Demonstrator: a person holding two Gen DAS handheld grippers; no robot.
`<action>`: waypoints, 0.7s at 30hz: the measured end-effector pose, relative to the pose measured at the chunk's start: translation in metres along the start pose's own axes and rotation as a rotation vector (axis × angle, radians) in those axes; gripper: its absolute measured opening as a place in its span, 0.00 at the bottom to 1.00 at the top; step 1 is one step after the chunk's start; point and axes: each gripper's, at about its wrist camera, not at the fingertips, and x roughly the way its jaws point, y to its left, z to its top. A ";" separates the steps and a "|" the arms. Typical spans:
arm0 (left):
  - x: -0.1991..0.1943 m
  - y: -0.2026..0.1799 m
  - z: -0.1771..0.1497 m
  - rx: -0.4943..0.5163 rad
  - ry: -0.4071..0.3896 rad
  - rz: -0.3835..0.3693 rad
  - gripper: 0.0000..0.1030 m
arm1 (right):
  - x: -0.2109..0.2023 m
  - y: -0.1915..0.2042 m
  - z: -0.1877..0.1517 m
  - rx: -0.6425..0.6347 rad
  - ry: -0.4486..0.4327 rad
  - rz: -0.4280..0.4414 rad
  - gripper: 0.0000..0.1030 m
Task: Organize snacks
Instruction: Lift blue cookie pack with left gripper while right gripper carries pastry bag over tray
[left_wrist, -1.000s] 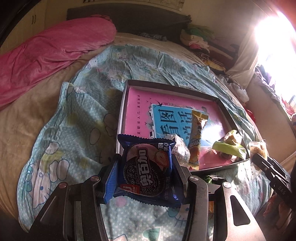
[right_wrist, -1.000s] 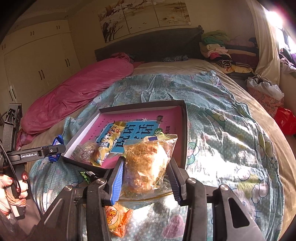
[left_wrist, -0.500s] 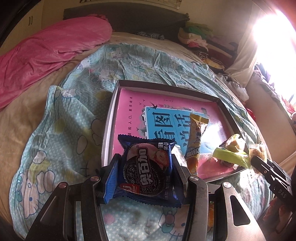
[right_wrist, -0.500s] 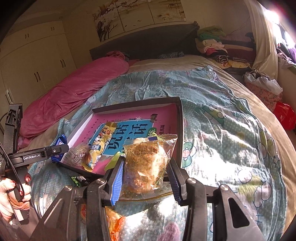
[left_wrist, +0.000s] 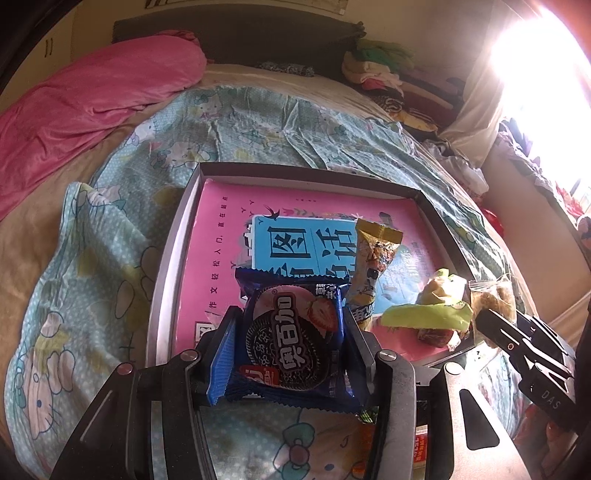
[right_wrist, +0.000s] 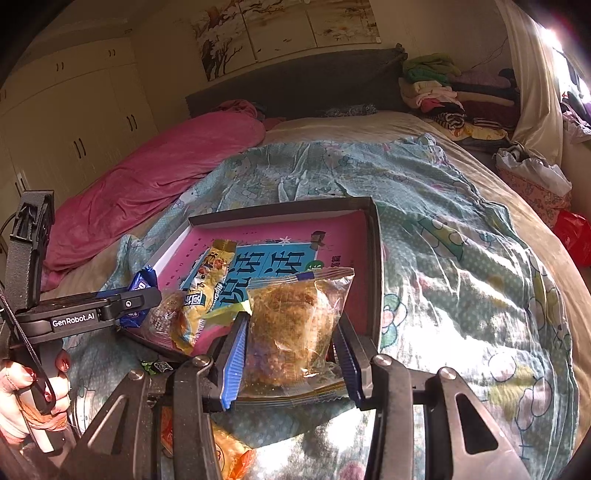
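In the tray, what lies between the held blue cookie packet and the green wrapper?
In the left wrist view, a yellow snack stick lies in the tray between the blue cookie packet and the green wrapper.

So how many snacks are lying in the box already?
3: a yellow packet in the middle, a green-wrapped snack at the near edge, a clear-wrapped round one beside the packet. Others may be hidden.

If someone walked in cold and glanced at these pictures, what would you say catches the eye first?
Probably the dark blue cookie packet clamped in the left claw, held over the near edge of the shallow box on the bed. Next, the clear bag of brown snacks gripped in the right claw at the box's near right corner. Then the bright pink book lining the box, with a yellow snack packet on it.
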 end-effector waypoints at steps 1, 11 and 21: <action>0.001 -0.002 0.001 0.002 0.001 -0.004 0.51 | 0.001 0.001 0.001 -0.004 -0.001 0.002 0.44; 0.007 -0.017 0.001 0.024 0.009 -0.011 0.51 | 0.017 0.007 0.004 -0.026 0.014 0.010 0.44; 0.011 -0.032 -0.001 0.055 0.014 -0.012 0.51 | 0.025 0.010 0.005 -0.039 0.023 0.008 0.44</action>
